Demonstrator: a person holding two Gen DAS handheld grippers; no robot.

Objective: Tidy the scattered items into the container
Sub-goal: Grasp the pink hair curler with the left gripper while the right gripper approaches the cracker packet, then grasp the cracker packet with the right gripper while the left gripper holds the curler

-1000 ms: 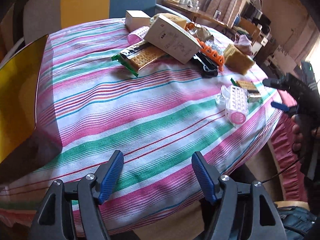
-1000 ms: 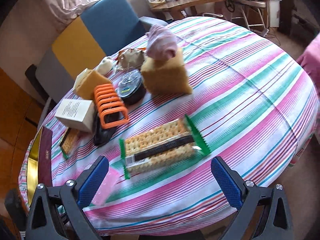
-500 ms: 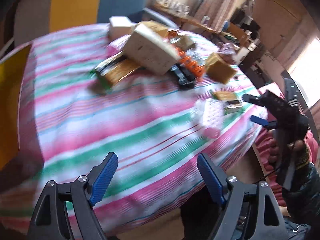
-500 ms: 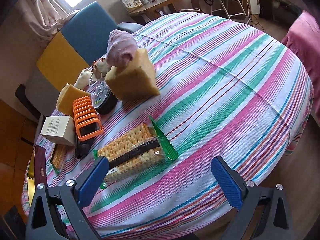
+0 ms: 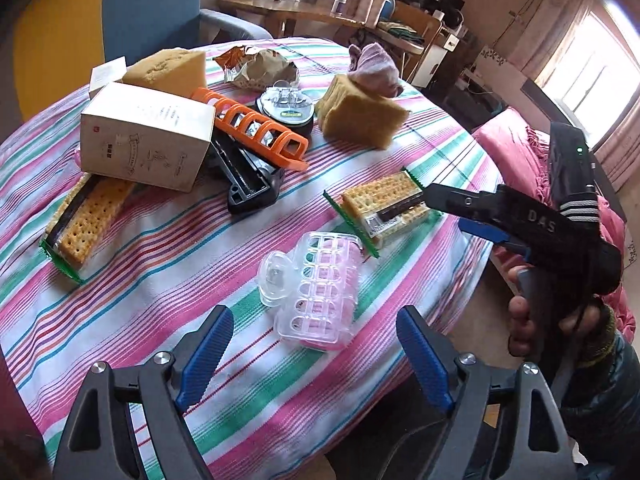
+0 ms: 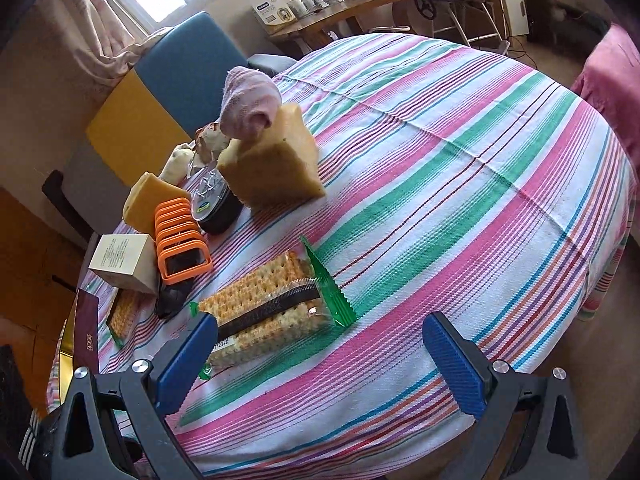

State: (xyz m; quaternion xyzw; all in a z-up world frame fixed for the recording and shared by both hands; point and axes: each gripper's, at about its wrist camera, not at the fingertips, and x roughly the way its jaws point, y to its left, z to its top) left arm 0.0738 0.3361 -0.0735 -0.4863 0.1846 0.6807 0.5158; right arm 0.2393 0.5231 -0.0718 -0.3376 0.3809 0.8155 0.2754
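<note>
Lying on the striped bench (image 5: 168,280) near its front edge, a clear pink plastic case (image 5: 320,290) sits just ahead of the left hand-held gripper (image 5: 316,356), whose jaws stand wide apart with nothing between them. Beside the case, a cracker pack (image 5: 382,208) rests below the right hand-held gripper (image 6: 320,354), also spread wide and empty, its left pad over the pack's corner. Farther back: a second cracker pack (image 5: 86,224), cardboard box (image 5: 146,136), orange rack (image 5: 256,128), black tray (image 5: 248,178), two sponges (image 5: 358,114), a pink cloth (image 5: 374,68). A dark red box (image 6: 86,326) sits at the bench's far left edge.
</note>
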